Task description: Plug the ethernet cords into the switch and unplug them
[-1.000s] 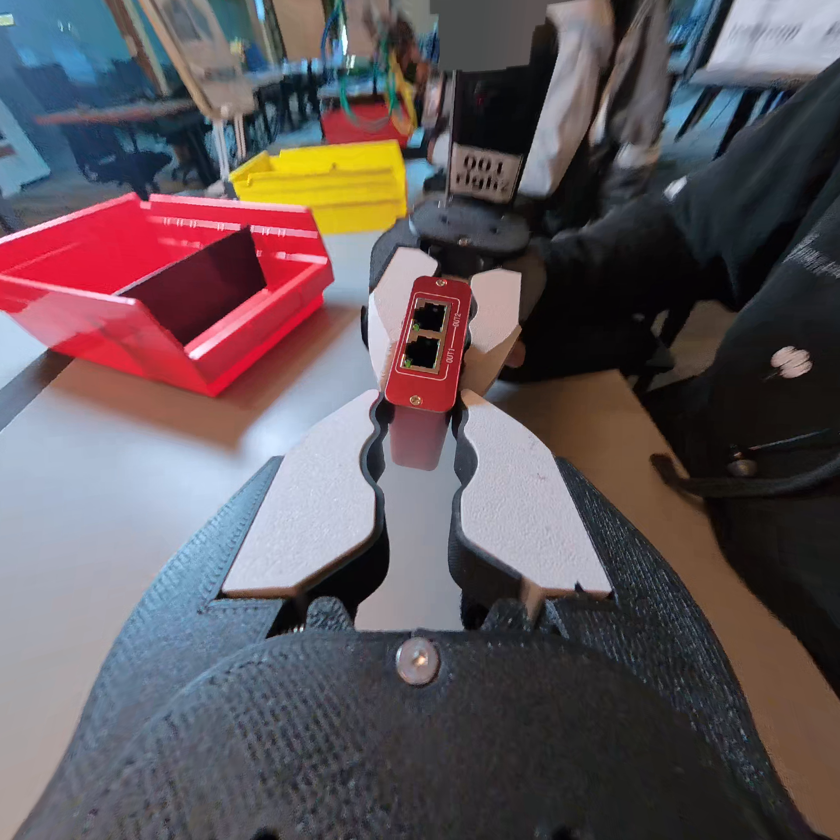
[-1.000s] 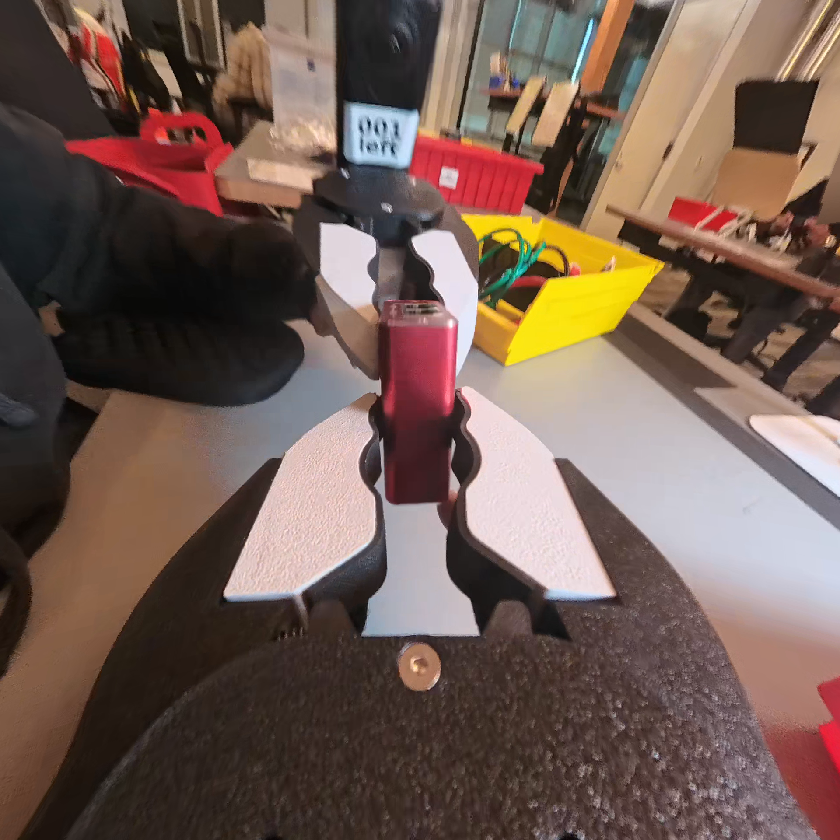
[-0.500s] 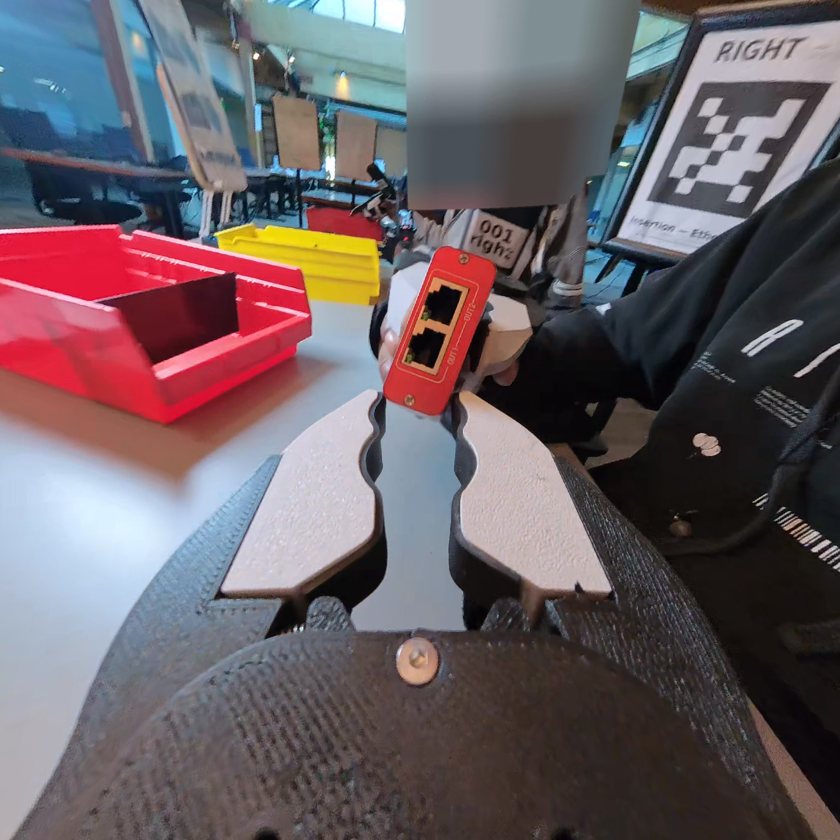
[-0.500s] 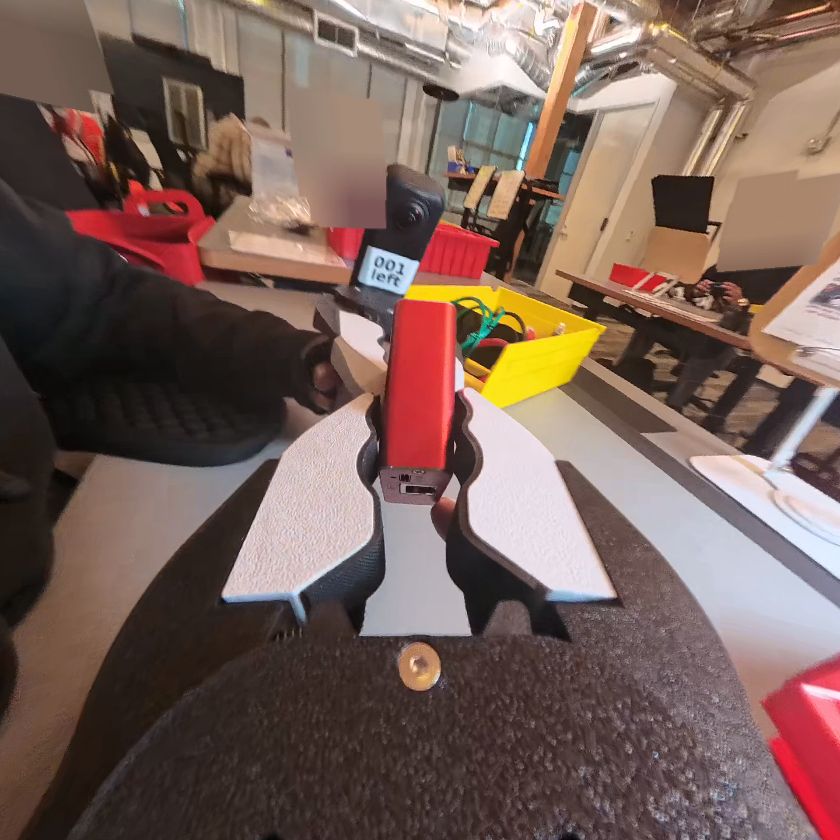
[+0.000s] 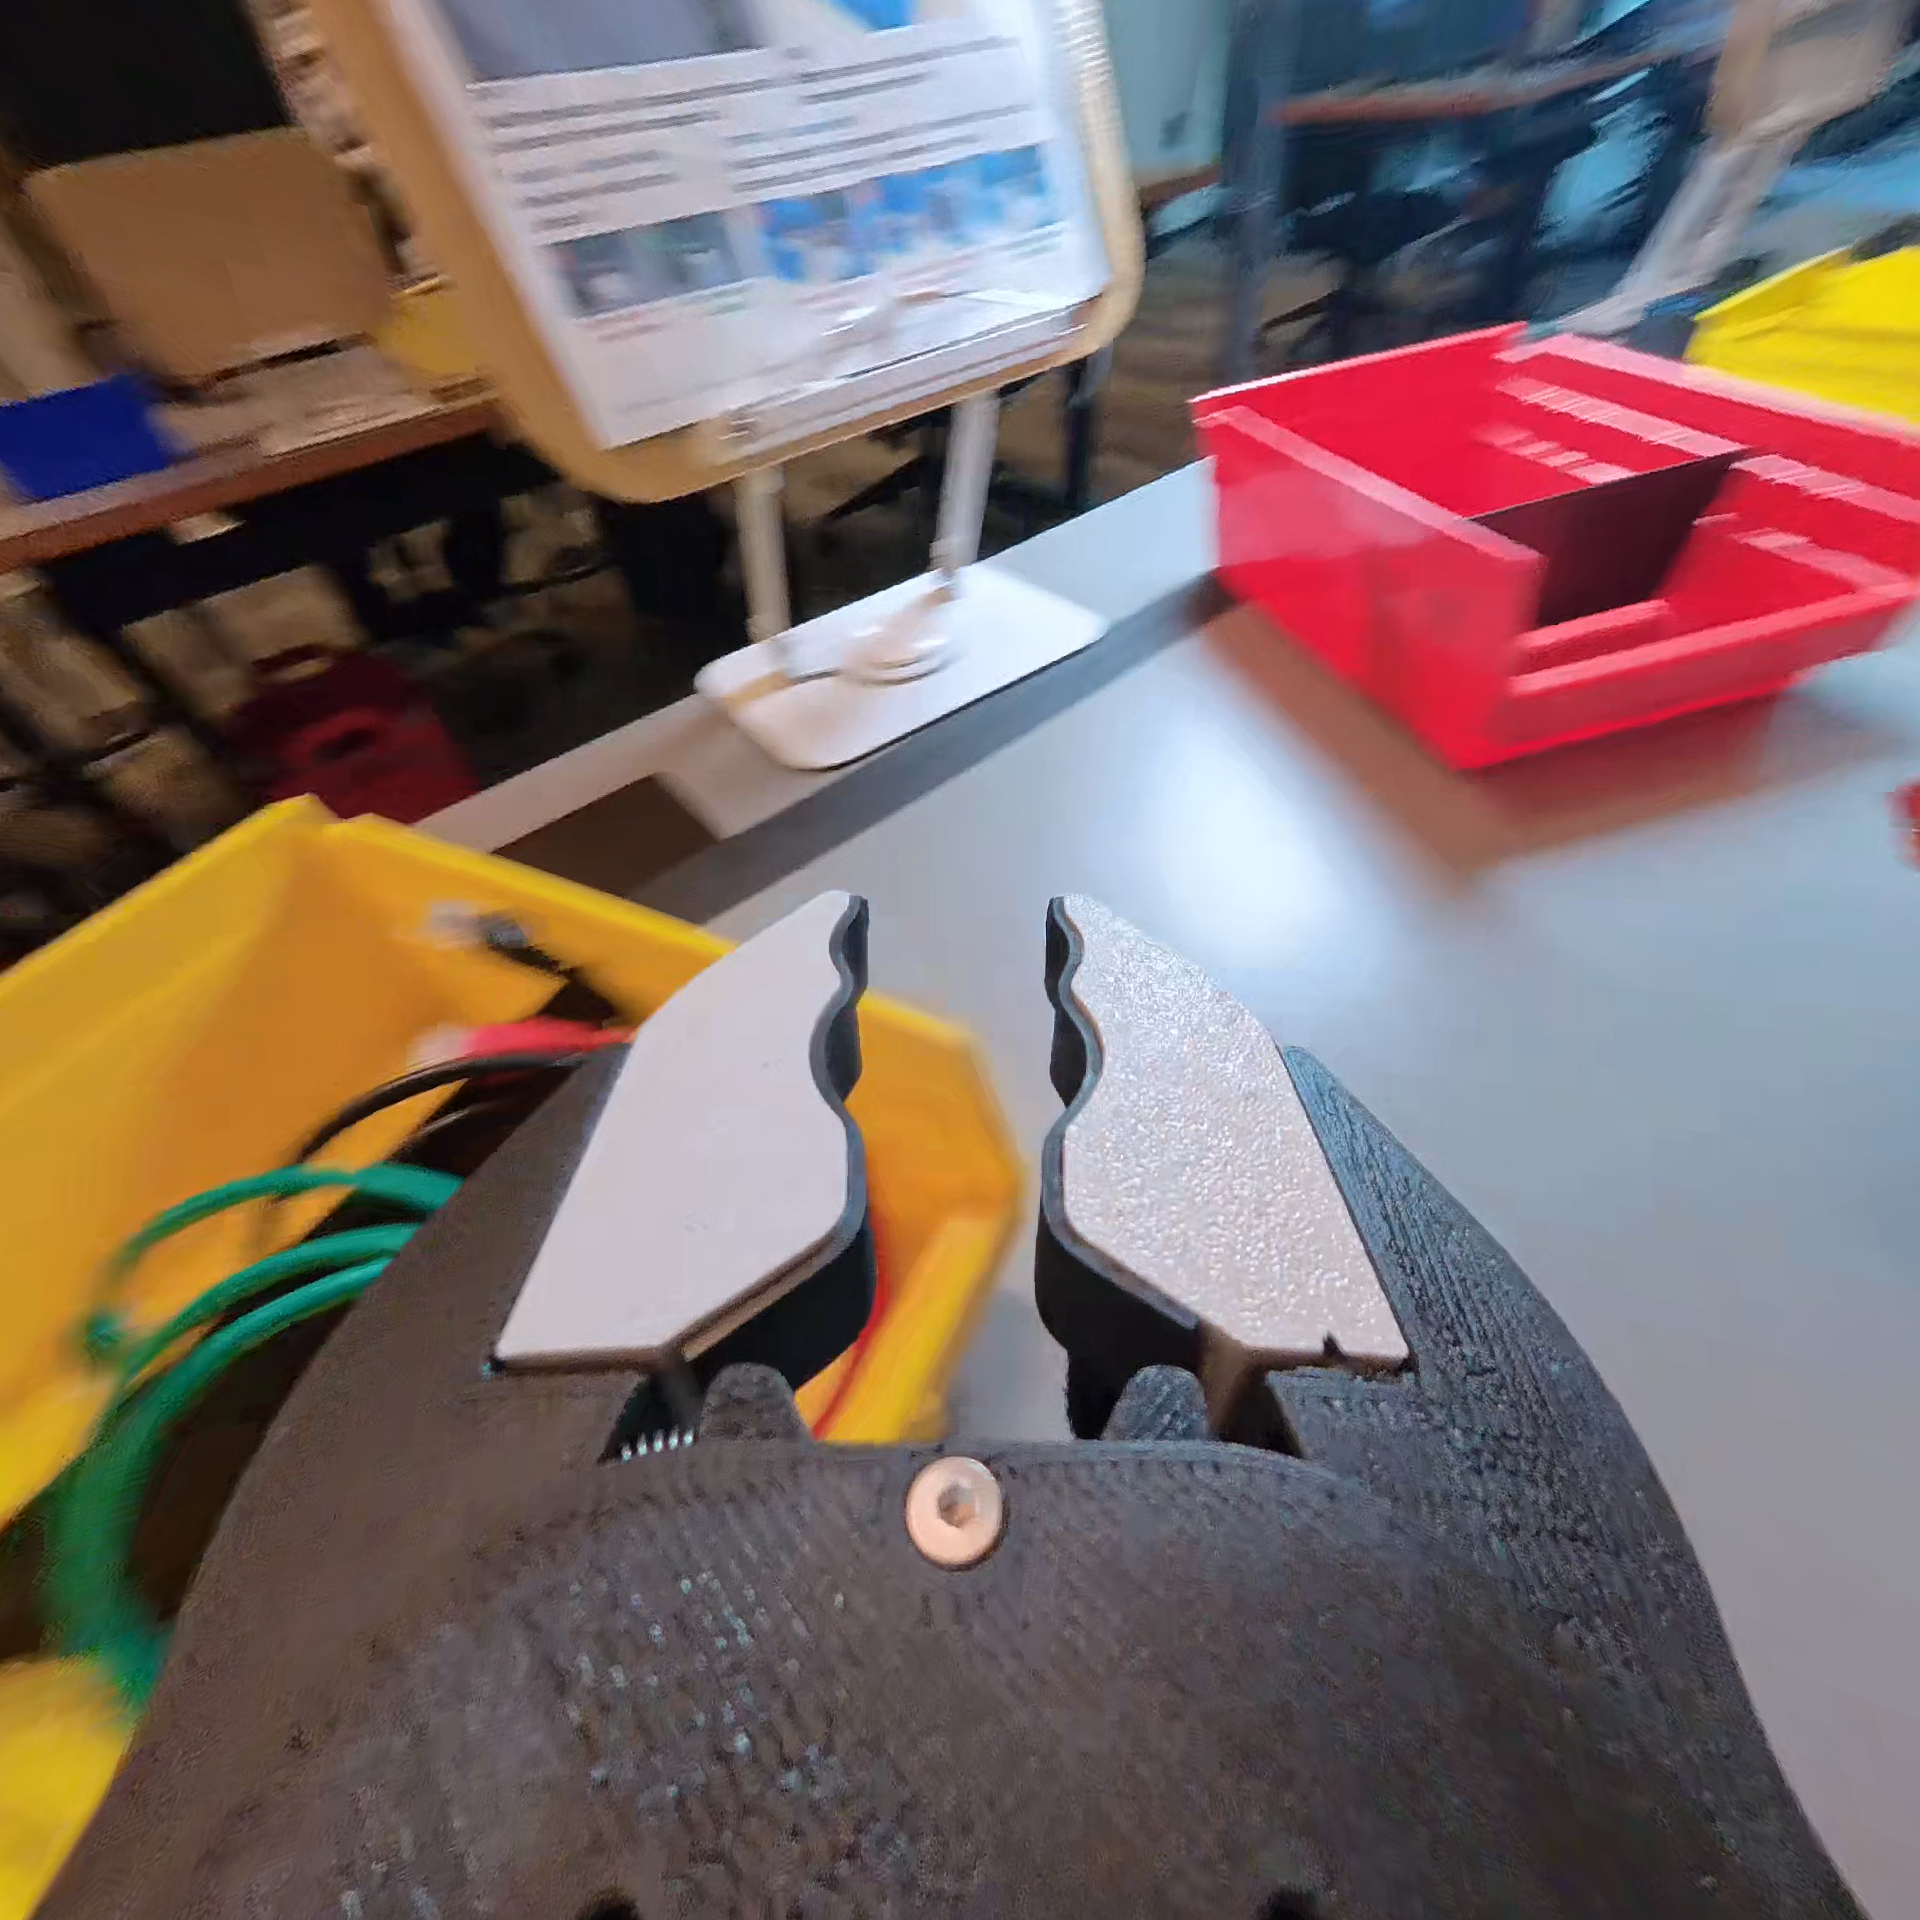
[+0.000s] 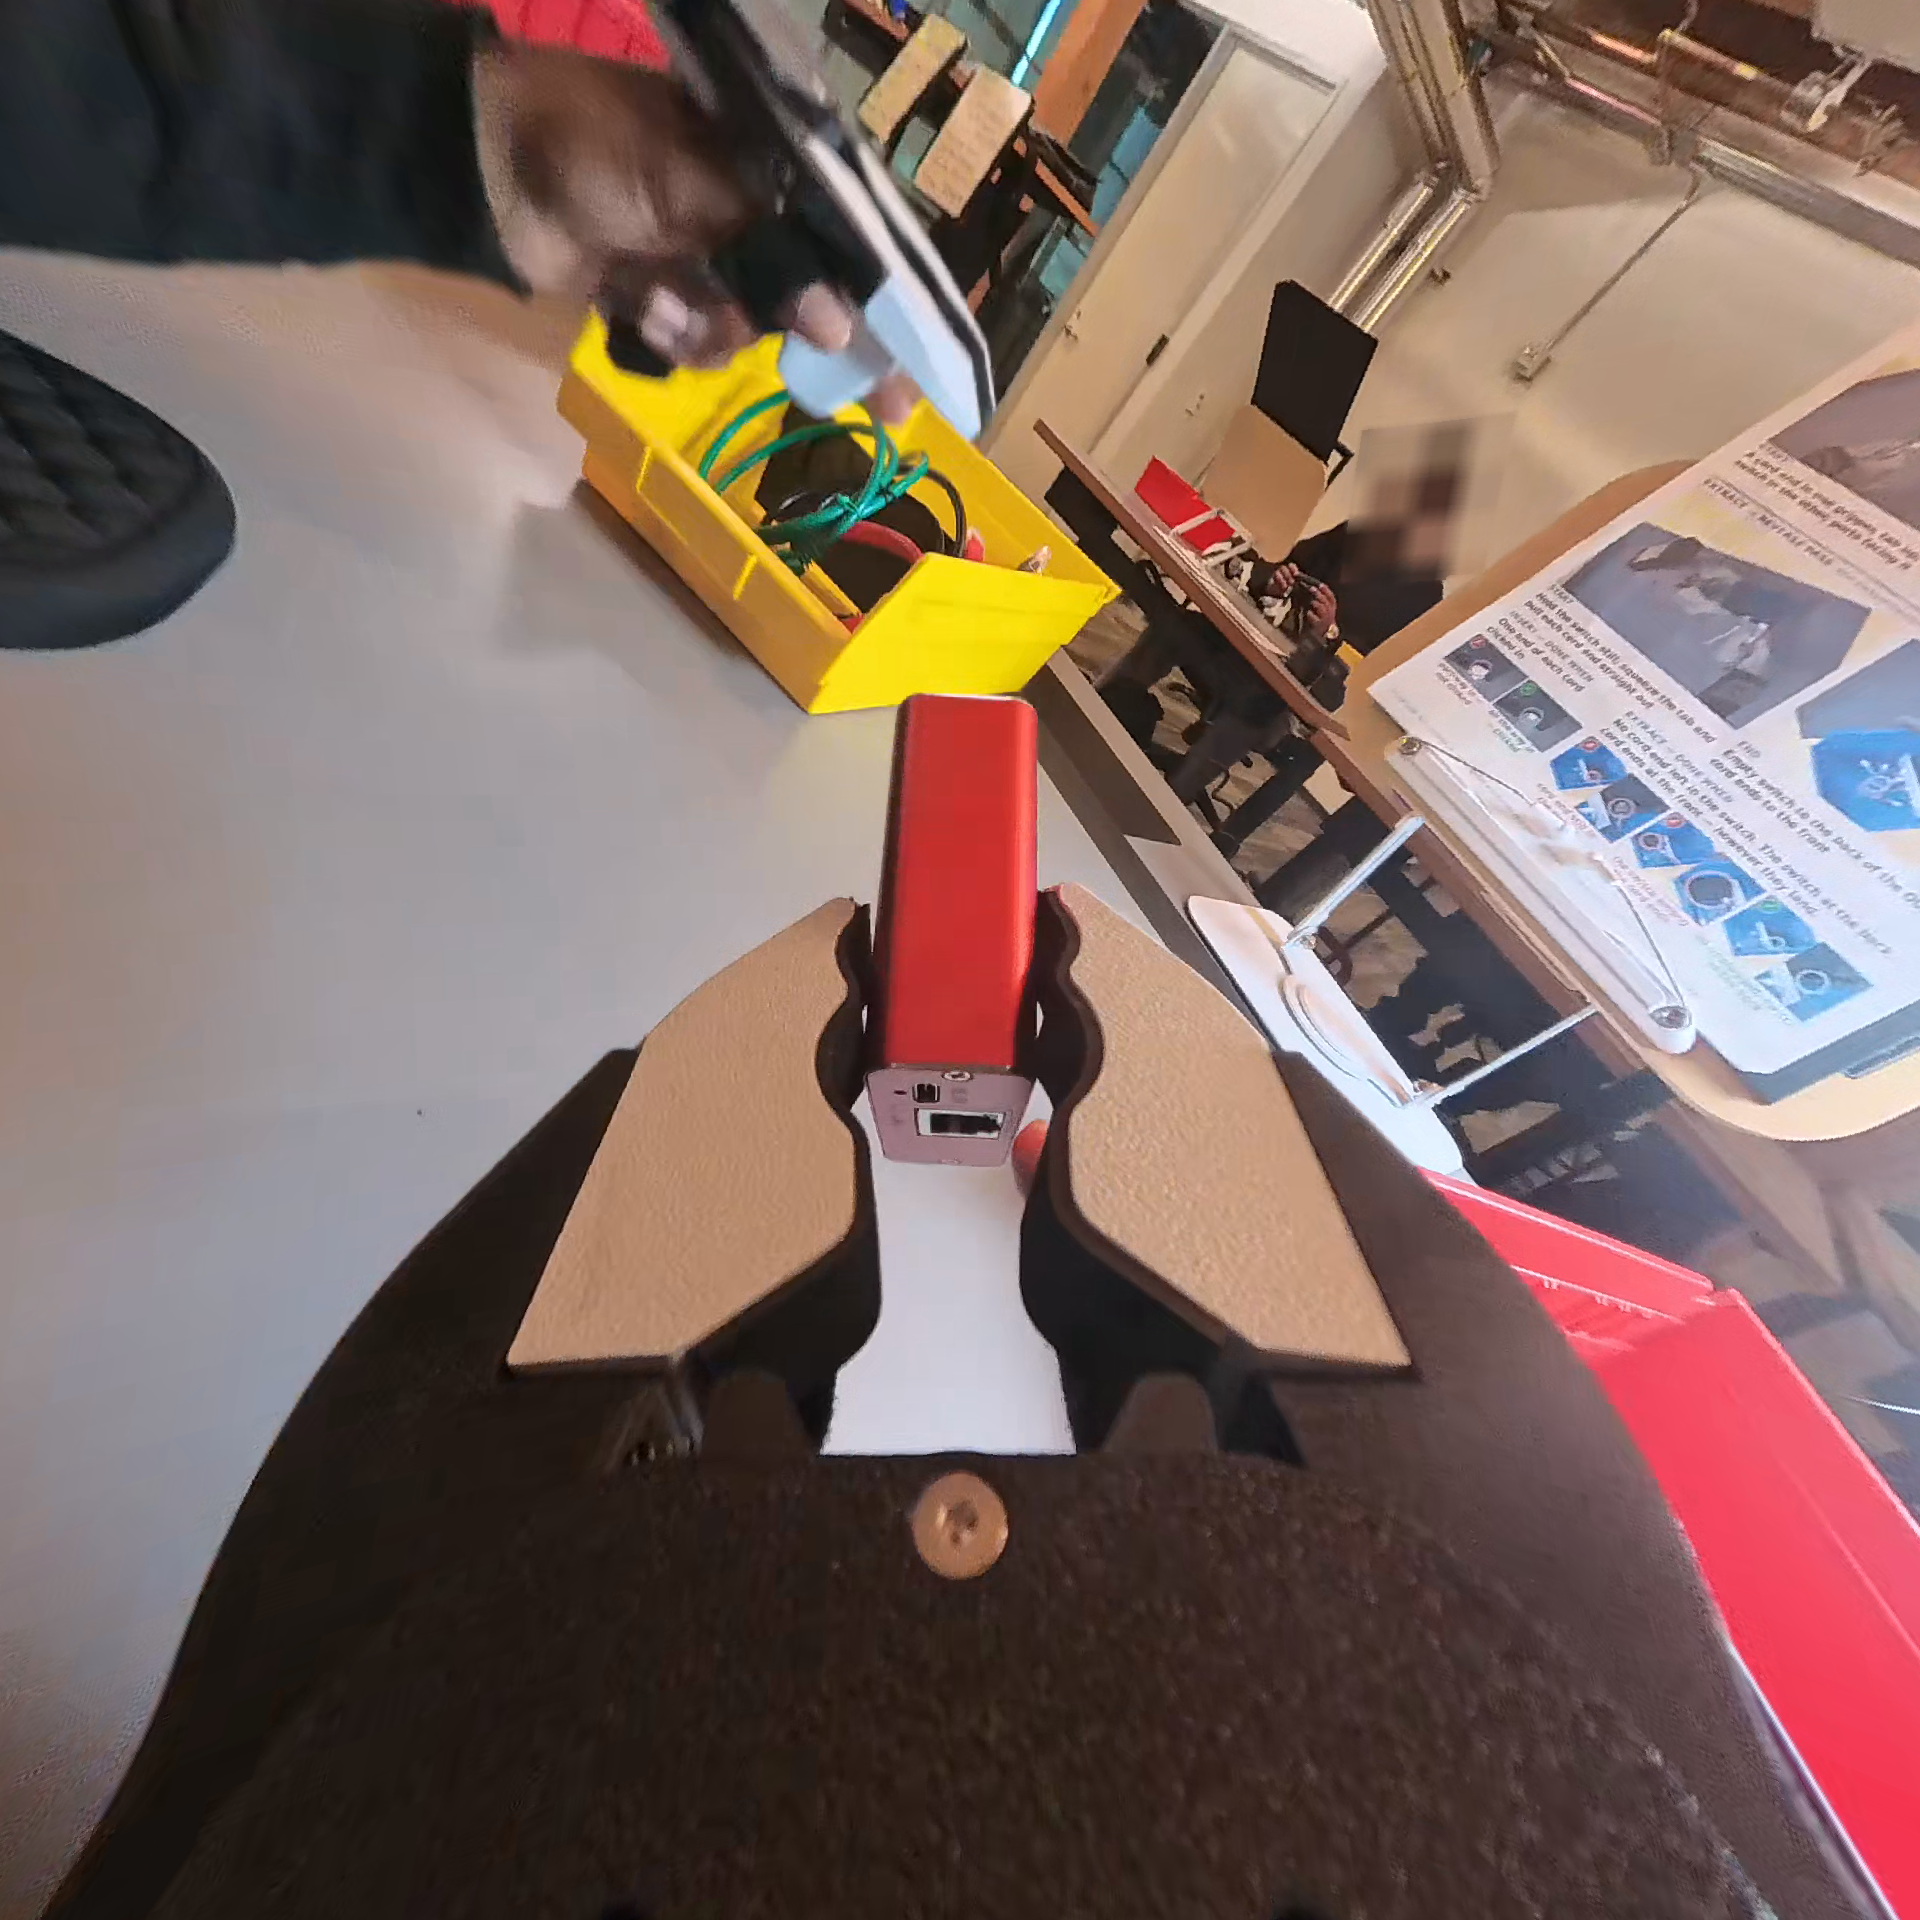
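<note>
Switch (image 6: 956, 894), a red metal box, sits clamped between the fingers of the right gripper (image 6: 954, 925), long axis pointing away, silver end plate toward the camera; the far, port-bearing end is not visible from here. Left gripper (image 5: 954, 914): fingers parted with a clear gap, nothing between them. It hangs over the near corner of the yellow bin (image 5: 208, 997); in the right wrist view it appears blurred above that same bin (image 6: 966, 623).

Ethernet cords lie in the yellow bin: green cord (image 5: 260, 1236) looped in several turns, black cord (image 5: 416, 1091) and red cord (image 5: 520, 1039) tangled beside it. No cord is plugged in yet. Red bin (image 5: 1558, 623) stands well beyond the yellow bin on the grey table (image 5: 1455, 1039).

Judged step: reach for a cord end.

Risks:
- Cords are intertwined; pinching mid-loop rather than at a plug could drag the whole bundle, or the bin, upward.
- Plug ends are hard to make out in the blur, so a grasp may land on the wrong spot.
- Switch is held only by its sides; insertion force along its length could push it back through the fingers.
</note>
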The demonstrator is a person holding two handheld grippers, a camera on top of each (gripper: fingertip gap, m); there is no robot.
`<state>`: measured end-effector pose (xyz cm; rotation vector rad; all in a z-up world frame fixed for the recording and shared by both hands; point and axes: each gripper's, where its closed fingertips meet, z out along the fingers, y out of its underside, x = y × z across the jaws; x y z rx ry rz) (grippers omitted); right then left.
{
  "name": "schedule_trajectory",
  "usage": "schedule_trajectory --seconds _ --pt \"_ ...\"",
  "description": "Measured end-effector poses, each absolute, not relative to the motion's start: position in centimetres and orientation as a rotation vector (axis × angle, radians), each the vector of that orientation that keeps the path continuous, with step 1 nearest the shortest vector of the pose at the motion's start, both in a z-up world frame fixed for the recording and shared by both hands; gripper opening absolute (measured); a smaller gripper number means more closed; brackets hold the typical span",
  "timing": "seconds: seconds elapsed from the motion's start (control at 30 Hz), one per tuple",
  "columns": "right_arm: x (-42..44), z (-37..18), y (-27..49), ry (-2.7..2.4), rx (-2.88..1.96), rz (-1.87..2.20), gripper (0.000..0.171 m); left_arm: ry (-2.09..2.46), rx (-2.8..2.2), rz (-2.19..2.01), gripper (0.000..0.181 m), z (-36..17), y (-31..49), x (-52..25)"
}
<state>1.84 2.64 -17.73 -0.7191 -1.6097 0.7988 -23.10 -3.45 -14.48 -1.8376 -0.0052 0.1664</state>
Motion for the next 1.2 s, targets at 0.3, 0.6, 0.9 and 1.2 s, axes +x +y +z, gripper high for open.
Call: schedule_trajectory --seconds 0.3,0.6,0.9,1.2 --pt "1.6 -18.2 3.5 -1.617 -0.708 0.694 0.029 -0.409 -2.337 0.148 0.048 -21.4 -8.7 -32.3" --pt "1.9 -18.4 3.2 -1.625 -0.690 0.662 0.028 -0.487 -2.249 0.318 0.024 -21.6 -7.2 -34.3" --pt "2.1 -17.4 4.4 -1.572 -0.734 0.699 0.028 0.471 -2.241 0.311 0.019 -14.0 -8.3 -18.7" --pt "2.8 -17.0 7.2 -1.502 -0.813 0.657 0.029 1.321 -2.311 0.345 0.015 -27.0 -10.1 -5.6"
